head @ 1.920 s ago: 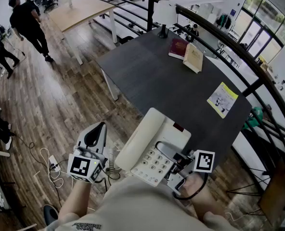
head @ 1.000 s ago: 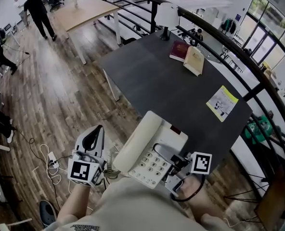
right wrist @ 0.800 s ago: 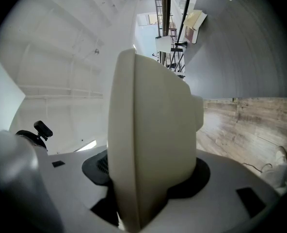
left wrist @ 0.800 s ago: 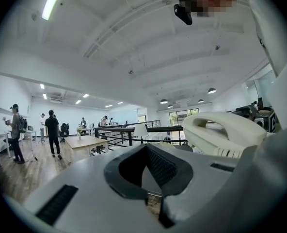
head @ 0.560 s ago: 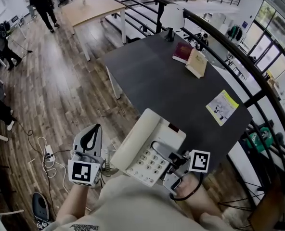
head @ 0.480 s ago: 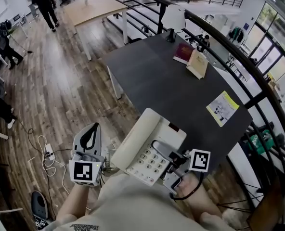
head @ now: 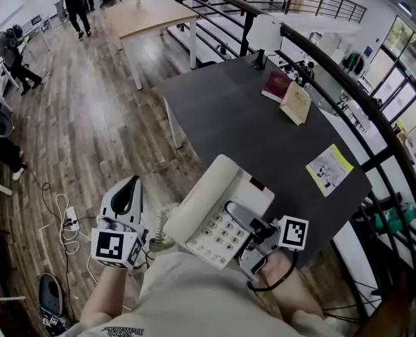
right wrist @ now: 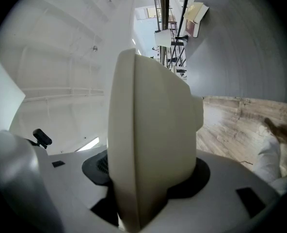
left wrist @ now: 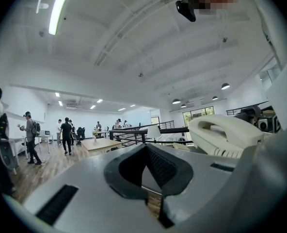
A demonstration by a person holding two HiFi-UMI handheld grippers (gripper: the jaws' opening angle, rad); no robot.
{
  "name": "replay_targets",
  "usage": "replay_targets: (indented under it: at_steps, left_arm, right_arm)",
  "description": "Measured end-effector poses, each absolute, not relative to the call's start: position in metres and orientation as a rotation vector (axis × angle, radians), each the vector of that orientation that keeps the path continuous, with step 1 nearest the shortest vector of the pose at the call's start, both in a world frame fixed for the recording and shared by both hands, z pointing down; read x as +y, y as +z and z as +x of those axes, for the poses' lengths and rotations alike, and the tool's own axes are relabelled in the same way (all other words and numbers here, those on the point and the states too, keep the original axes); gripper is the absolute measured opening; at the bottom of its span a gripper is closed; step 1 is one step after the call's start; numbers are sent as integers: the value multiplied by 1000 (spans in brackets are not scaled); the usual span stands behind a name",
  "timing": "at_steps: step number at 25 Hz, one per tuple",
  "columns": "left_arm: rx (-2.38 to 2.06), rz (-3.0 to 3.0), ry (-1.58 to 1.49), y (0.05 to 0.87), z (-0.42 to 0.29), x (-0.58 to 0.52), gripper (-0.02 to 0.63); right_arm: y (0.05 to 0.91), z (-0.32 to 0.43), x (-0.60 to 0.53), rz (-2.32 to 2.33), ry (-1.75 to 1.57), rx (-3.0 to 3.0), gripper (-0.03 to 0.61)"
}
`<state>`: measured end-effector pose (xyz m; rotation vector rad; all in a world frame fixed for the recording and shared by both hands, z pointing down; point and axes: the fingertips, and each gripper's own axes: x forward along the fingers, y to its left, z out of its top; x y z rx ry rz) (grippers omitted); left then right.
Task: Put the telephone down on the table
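A cream telephone (head: 211, 206), handset on its cradle and keypad up, is held in the air over the wood floor, short of the dark table's (head: 236, 118) near corner. My right gripper (head: 244, 232) is shut on the phone's near right edge. In the right gripper view the phone's body (right wrist: 148, 130) fills the space between the jaws. My left gripper (head: 131, 188) hangs to the phone's left, apart from it, shut and holding nothing. The left gripper view shows those jaws (left wrist: 146, 152) meeting, with the handset (left wrist: 226, 132) off to the right. A coiled cord (head: 157, 229) dangles under the phone.
Two books (head: 287, 93), a yellow leaflet (head: 329, 168) and a white lamp (head: 264, 34) sit on the table's far and right parts. A black railing (head: 348, 83) runs behind it. A power strip with cables (head: 69, 220) lies on the floor at left. People walk far off at upper left.
The head view has swung a little, so the table sits slightly further right. Phone and both grippers keep their places before my body. The people in the background have walked on.
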<state>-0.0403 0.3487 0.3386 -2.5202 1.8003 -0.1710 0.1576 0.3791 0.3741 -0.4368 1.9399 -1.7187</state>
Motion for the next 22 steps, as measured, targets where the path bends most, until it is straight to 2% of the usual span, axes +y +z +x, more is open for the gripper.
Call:
replay_targets:
  at_steps: [9, 22]
  left_arm:
    - [1764, -2548, -156, 361, -59, 284, 4]
    - [1736, -2554, -230, 372, -119, 129, 5]
  right_arm:
    - [388, 137, 316, -451, -1673, 1978, 273]
    - [399, 77, 165, -483, -1692, 1926, 273]
